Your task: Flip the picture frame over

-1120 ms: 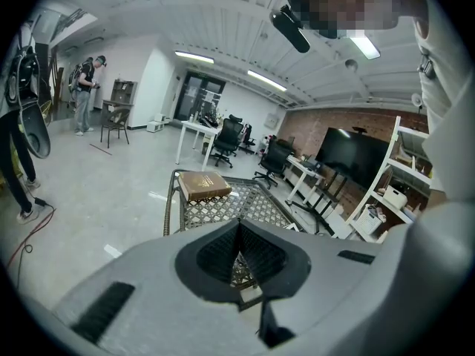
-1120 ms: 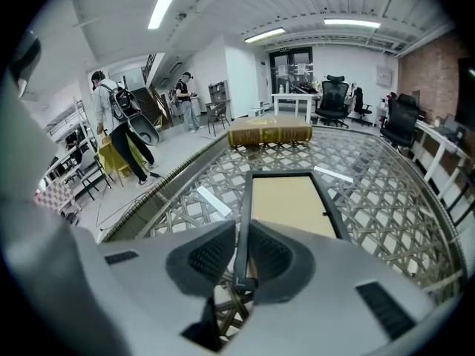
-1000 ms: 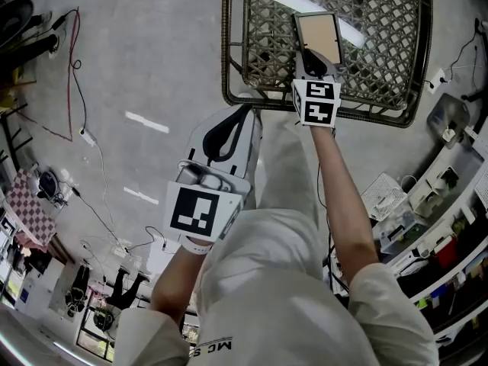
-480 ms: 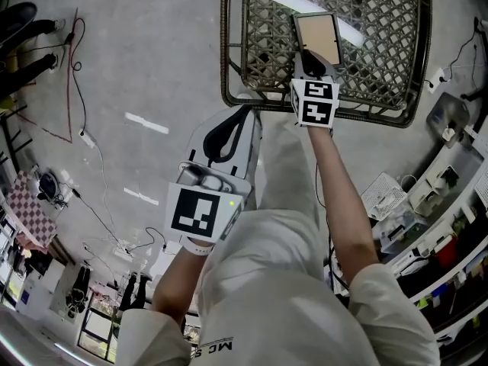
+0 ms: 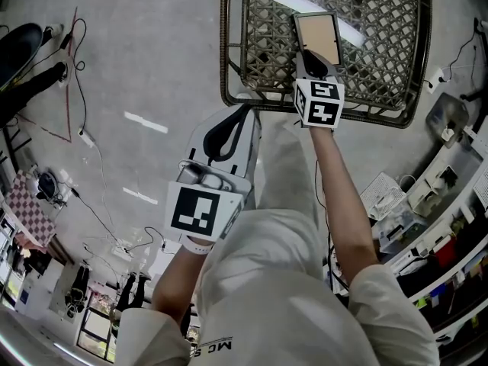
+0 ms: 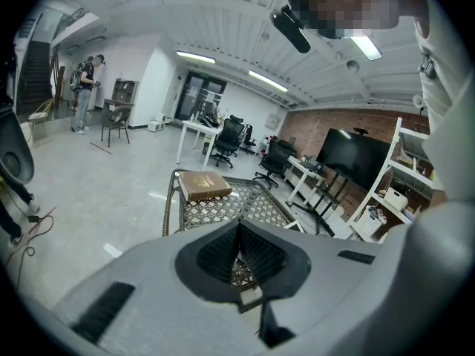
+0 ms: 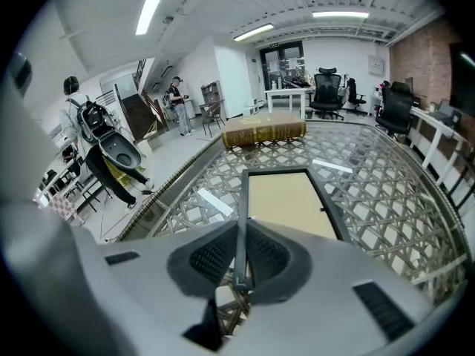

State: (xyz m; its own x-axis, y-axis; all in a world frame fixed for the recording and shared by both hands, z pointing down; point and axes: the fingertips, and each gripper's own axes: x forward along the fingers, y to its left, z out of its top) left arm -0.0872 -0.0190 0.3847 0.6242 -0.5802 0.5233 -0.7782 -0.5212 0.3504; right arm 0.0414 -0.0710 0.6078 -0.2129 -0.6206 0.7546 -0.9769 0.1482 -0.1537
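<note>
The picture frame has a black border around a tan board that faces up. It lies on a lattice table top with a wicker rim. My right gripper is shut on the frame's near left edge, and the thin black rail runs between the jaws in the right gripper view, where the picture frame stretches away from my right gripper. My left gripper hangs back over the floor, short of the table, and is shut on nothing. In its own view the left gripper has its pads pressed together.
A brown book lies at the table's far end and shows as the book from the left gripper too. Shelving with boxes stands to the right. Cables trail over the floor at the left.
The right gripper's marker cube has rolled slightly and edged right. The frame and the left gripper have hardly moved.
</note>
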